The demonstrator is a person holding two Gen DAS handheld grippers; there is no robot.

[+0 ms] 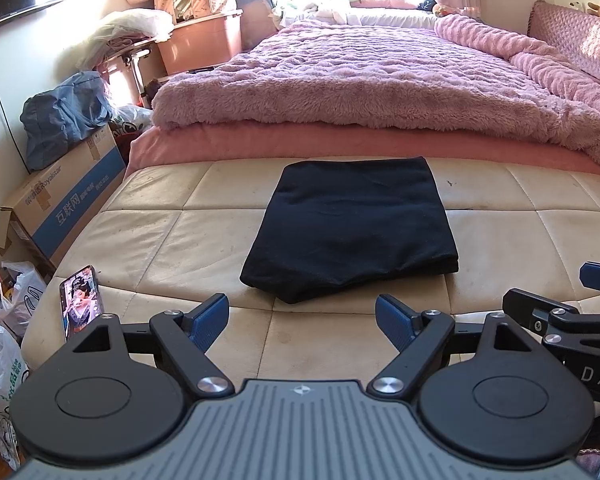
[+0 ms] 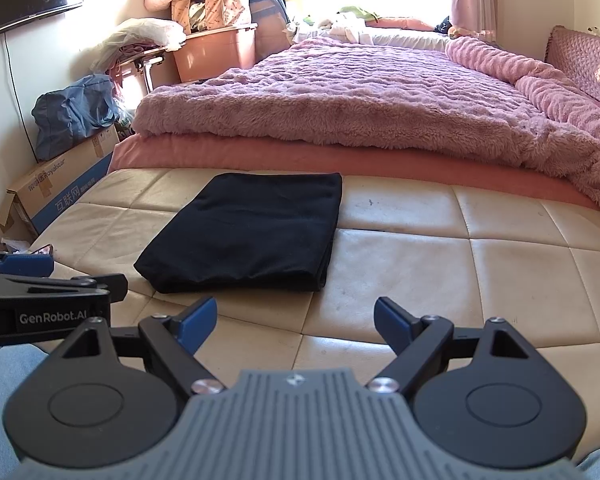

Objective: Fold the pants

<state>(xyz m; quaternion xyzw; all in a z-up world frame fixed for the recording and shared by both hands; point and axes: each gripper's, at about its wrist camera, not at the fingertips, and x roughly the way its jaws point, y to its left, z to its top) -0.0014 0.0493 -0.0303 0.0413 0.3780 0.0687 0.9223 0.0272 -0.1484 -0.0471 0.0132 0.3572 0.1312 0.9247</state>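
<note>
Black pants (image 1: 350,228) lie folded into a flat rectangle on the cream tufted bench (image 1: 180,232); they also show in the right wrist view (image 2: 248,236). My left gripper (image 1: 302,322) is open and empty, held just short of the pants' near edge. My right gripper (image 2: 294,326) is open and empty, in front of the pants' near right corner. The right gripper shows at the right edge of the left wrist view (image 1: 560,312). The left gripper shows at the left edge of the right wrist view (image 2: 48,280).
A phone (image 1: 81,300) with a lit screen lies on the bench's near left corner. A pink fuzzy blanket (image 1: 380,80) covers the bed behind the bench. A cardboard box (image 1: 60,208), bags and storage bins stand on the left.
</note>
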